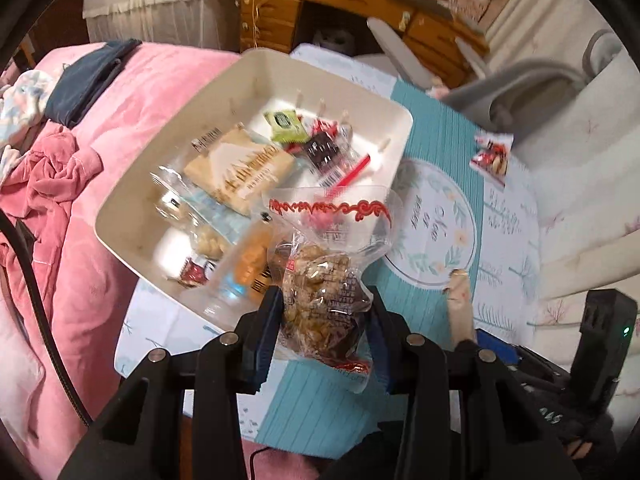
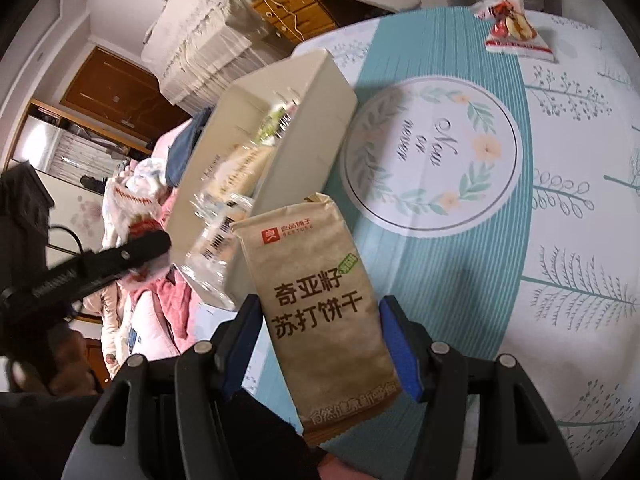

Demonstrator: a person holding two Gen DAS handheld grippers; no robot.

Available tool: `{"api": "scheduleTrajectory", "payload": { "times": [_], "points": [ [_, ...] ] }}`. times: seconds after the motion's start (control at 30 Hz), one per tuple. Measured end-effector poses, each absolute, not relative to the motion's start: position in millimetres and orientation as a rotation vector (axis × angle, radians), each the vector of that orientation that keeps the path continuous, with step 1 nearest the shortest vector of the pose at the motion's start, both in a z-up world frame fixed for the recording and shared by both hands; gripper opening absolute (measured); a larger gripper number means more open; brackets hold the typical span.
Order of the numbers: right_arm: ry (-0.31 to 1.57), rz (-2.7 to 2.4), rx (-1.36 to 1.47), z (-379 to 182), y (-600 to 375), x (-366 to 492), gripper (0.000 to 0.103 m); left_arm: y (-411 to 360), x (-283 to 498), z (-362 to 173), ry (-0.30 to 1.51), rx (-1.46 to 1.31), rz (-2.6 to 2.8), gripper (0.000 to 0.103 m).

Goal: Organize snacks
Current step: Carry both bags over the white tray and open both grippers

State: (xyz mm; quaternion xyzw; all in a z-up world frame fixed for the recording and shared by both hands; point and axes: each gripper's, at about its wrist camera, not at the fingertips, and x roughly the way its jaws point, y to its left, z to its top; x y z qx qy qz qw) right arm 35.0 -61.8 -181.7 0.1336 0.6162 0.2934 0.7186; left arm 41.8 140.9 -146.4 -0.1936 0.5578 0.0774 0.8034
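My left gripper (image 1: 324, 312) is shut on a clear bag of brown nut snack (image 1: 320, 300) with a red-trimmed top, held just over the near edge of the cream bin (image 1: 120, 216). That bin holds several packets, among them a tan cracker pack (image 1: 240, 172) and a green packet (image 1: 285, 122). In the right wrist view my right gripper (image 2: 320, 320) is shut on a tan soda cracker pack (image 2: 316, 296), upright and close to the cream bin (image 2: 308, 140), which lies to its upper left. One red-and-white snack packet (image 2: 512, 28) lies alone on the tablecloth at the far side.
The table wears a teal and white cloth (image 1: 444, 148) with a round wreath motif (image 2: 436, 156). A pink blanket (image 1: 132, 92) covers a bed left of the table. A grey chair (image 1: 520, 88) and a wooden desk (image 1: 352, 4) stand beyond. The left gripper's black body (image 2: 100, 264) shows at left.
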Motion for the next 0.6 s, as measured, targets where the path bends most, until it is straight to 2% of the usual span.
{"api": "scheduleTrajectory", "payload": {
  "times": [0.27,0.6],
  "points": [
    [1.315,0.617,0.360,-165,-39,29,0.060,174,26,-141,1.073,-0.331,0.124,0.039],
    [1.225,0.510,0.443,-147,8,14,0.060,234,32,-139,1.072,-0.256,0.014,0.039]
  ]
}}
